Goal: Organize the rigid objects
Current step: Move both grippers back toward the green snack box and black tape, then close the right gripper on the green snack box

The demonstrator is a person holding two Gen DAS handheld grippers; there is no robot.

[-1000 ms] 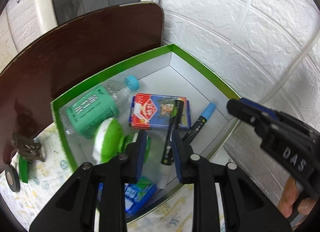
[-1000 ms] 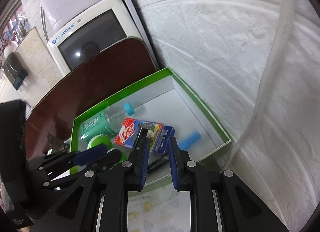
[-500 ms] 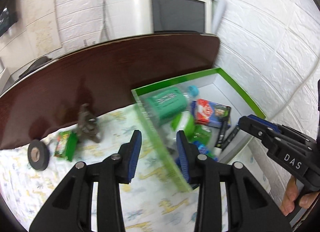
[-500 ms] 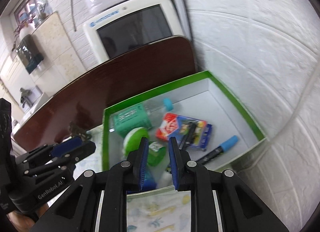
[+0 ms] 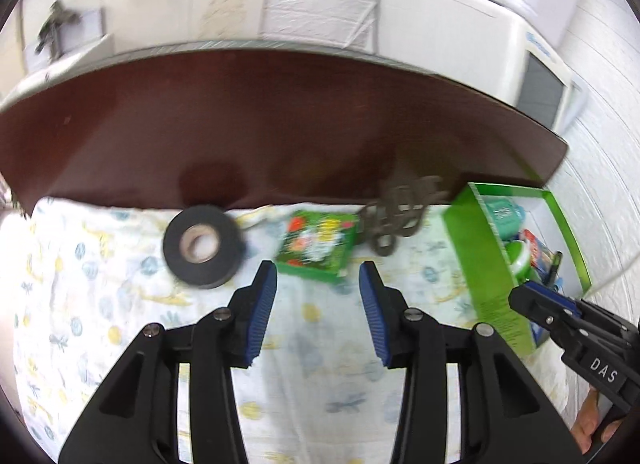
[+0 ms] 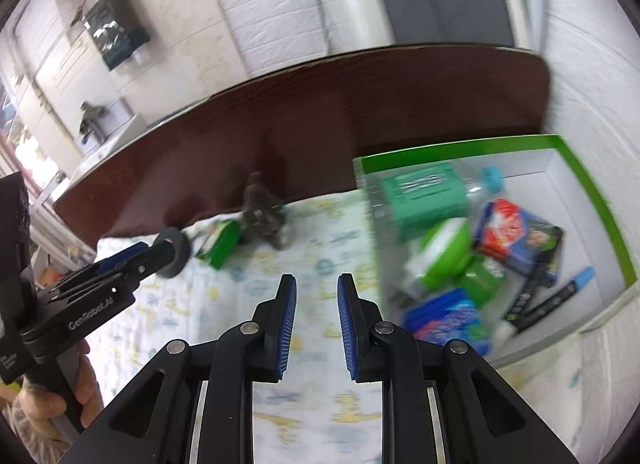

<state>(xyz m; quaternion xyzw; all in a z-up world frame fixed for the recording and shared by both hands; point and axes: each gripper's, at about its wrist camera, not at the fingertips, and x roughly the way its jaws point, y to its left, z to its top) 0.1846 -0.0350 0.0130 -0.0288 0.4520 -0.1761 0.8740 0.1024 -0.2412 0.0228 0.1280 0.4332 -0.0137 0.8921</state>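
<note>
A small green printed box (image 5: 318,245) lies on the patterned cloth, just ahead of my left gripper (image 5: 318,280), which is open and empty. A black tape roll (image 5: 203,245) lies to its left and a dark metal figure (image 5: 400,216) to its right. The green-rimmed box (image 5: 486,264) at the right holds a green bottle (image 6: 424,194), a red-blue card pack (image 6: 516,234), a marker (image 6: 560,296) and other items. My right gripper (image 6: 317,300) is open and empty over the cloth, left of that box (image 6: 592,200). The small box (image 6: 222,244), tape (image 6: 176,252) and figure (image 6: 262,216) lie beyond it.
A dark brown tabletop (image 5: 280,120) runs behind the cloth (image 5: 120,324). A white monitor (image 6: 436,0) stands behind it, against the white brick wall (image 5: 600,168) at the right. The left gripper's body shows at the left of the right wrist view (image 6: 100,292).
Both grippers have swung left, away from over the green-rimmed box, and now face the cloth. My left gripper's jaws have opened wider. The right jaws have opened a little.
</note>
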